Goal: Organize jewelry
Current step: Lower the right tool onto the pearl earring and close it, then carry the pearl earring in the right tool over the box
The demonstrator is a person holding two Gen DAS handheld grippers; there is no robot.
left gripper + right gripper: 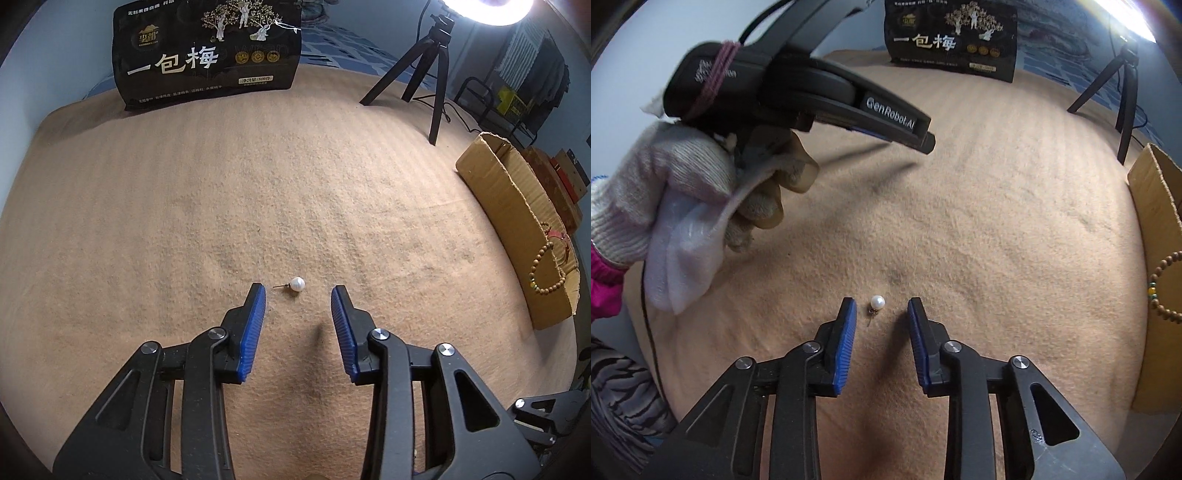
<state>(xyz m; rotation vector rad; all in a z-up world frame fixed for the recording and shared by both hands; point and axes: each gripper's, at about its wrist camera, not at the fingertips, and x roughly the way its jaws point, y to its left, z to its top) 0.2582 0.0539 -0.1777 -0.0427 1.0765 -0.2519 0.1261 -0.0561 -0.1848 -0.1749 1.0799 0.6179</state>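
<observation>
A white pearl stud earring (297, 284) lies on the tan blanket, its pin pointing left. My left gripper (298, 293) is open and empty, with the pearl just past its fingertips. In the right wrist view a pearl earring (877, 302) lies between the tips of my open right gripper (881, 305), pin toward me. Whether it is the same earring I cannot tell. A wooden bead bracelet (546, 264) lies in the cardboard box lid (517, 206) at the right; it also shows in the right wrist view (1161, 288).
The tan blanket (258, 184) covers the surface. A black snack bag (207, 51) stands at the back. A black tripod (428, 70) with a ring light stands at the back right. My gloved left hand and its gripper body (798, 88) hang at the upper left.
</observation>
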